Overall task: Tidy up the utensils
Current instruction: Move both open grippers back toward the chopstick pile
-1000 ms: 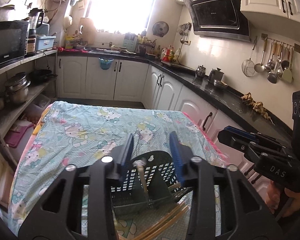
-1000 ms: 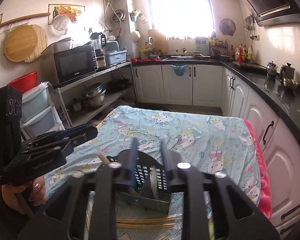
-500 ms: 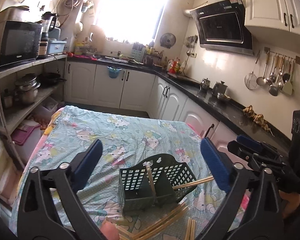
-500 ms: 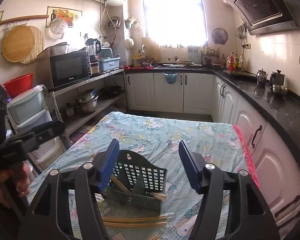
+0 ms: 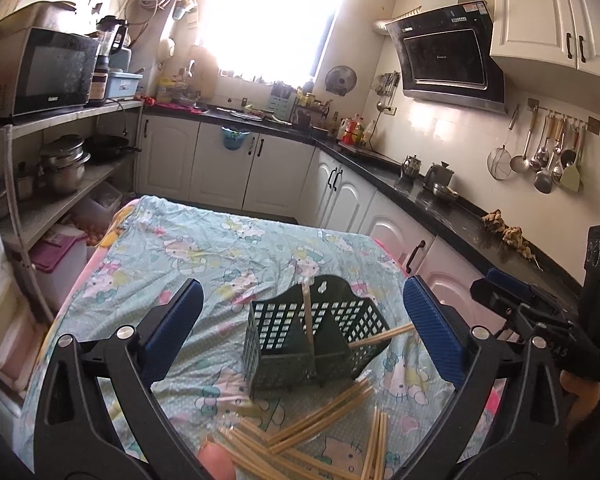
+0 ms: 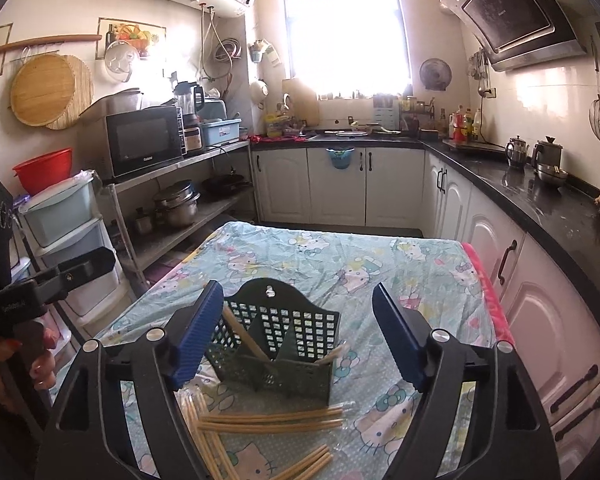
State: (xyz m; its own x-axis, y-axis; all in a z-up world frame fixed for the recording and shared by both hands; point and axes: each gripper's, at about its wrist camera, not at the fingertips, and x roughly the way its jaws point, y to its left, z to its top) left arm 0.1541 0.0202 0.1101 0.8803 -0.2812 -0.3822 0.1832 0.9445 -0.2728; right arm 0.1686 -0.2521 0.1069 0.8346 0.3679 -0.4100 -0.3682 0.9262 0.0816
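A dark green mesh utensil basket [image 5: 316, 344] [image 6: 280, 344] stands on the table's cartoon-print cloth [image 5: 220, 248] [image 6: 340, 252]. A wooden chopstick [image 5: 380, 338] [image 6: 244, 336] leans out of it, and a pale thin utensil [image 5: 308, 320] stands upright at its divider. Several loose chopsticks [image 5: 320, 412] [image 6: 272, 420] lie scattered on the cloth in front of the basket. My left gripper [image 5: 302, 292] is wide open, hanging above and short of the basket with nothing in it. The jaws of my right gripper [image 6: 298, 292] are opening, and its pads press on nothing.
Black countertops over white cabinets [image 6: 540, 280] run along the right side and the far wall. A metal shelf rack [image 5: 60, 200] with pots and a microwave stands left, with plastic drawers [image 6: 60, 232] beside it. A fingertip [image 5: 216, 460] shows at the left wrist view's bottom edge.
Both grippers' jaws have spread from narrow to wide and both have drawn back from the basket. The thin utensil and a chopstick now rest in the basket.
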